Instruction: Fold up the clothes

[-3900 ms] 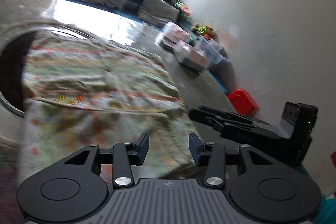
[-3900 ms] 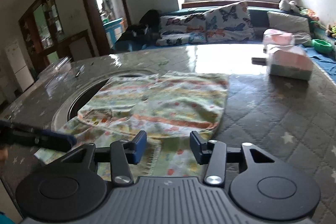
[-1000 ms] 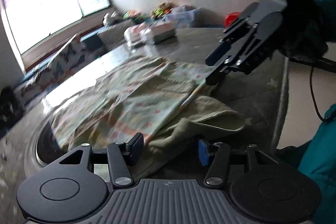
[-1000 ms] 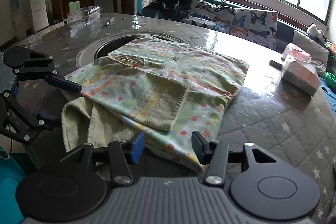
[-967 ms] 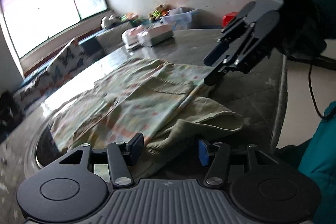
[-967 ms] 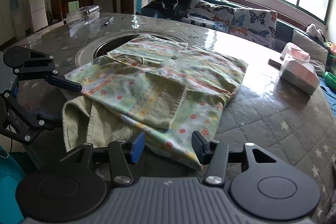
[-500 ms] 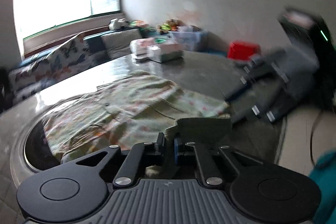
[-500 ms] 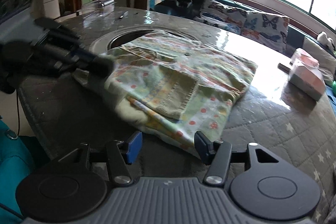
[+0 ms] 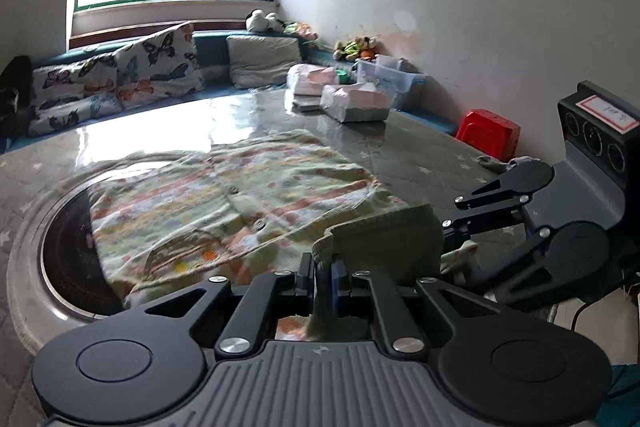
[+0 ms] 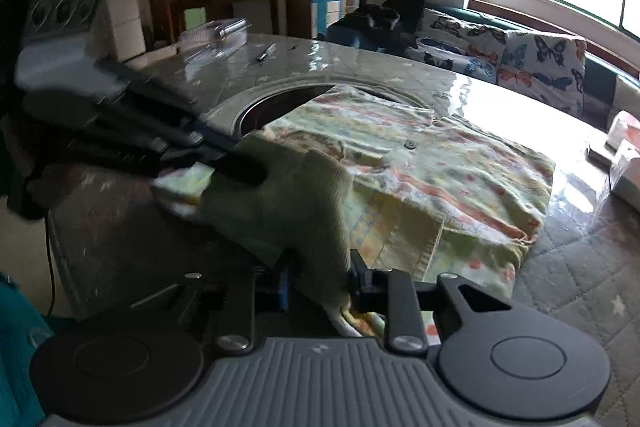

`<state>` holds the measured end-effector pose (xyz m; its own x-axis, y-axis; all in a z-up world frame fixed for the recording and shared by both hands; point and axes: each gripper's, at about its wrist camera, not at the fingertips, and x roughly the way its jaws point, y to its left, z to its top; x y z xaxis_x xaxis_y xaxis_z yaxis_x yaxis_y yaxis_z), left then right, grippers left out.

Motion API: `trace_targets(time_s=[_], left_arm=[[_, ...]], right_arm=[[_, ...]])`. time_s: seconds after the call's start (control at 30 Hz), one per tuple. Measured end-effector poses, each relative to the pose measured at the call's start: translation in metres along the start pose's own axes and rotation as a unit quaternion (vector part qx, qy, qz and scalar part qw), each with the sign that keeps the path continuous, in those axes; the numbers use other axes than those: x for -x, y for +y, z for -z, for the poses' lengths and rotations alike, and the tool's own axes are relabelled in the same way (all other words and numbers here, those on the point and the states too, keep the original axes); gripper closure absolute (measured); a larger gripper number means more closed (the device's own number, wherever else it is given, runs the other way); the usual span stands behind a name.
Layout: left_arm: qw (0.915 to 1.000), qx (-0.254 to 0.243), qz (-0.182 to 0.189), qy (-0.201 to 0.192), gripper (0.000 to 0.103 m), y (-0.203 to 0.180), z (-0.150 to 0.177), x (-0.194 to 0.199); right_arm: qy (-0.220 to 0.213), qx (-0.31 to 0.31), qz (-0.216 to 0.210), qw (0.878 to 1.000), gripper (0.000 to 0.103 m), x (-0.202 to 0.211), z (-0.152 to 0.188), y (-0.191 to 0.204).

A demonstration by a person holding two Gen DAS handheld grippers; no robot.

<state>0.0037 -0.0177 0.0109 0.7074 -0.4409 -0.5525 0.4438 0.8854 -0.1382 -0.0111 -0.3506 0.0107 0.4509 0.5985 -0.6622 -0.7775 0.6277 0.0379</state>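
Both grippers just closed on the shirt's near hem: left gripper pinched tight, right gripper clamped on a thicker bunch. A second ago both stood apart. Shirt lies on table, hem lifted; fold-over looks next.
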Motion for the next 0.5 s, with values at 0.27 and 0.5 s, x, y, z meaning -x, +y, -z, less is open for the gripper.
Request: trace_targets(time_s=[0.27,0.5], left_arm=[[0.9993,-0.012,-0.035,-0.002,0.06,0.011,0.027,0.035],[0.9923,-0.094,-0.08,0.0,0.057,-0.002,0.043,0.034]], right_arm=[[-0.034,-0.034,0.005,0.999,0.091,0.003,-0.024,-0.014],[-0.047,-0.042,0.007,0.998,0.093,0.0,-0.034,-0.019]])
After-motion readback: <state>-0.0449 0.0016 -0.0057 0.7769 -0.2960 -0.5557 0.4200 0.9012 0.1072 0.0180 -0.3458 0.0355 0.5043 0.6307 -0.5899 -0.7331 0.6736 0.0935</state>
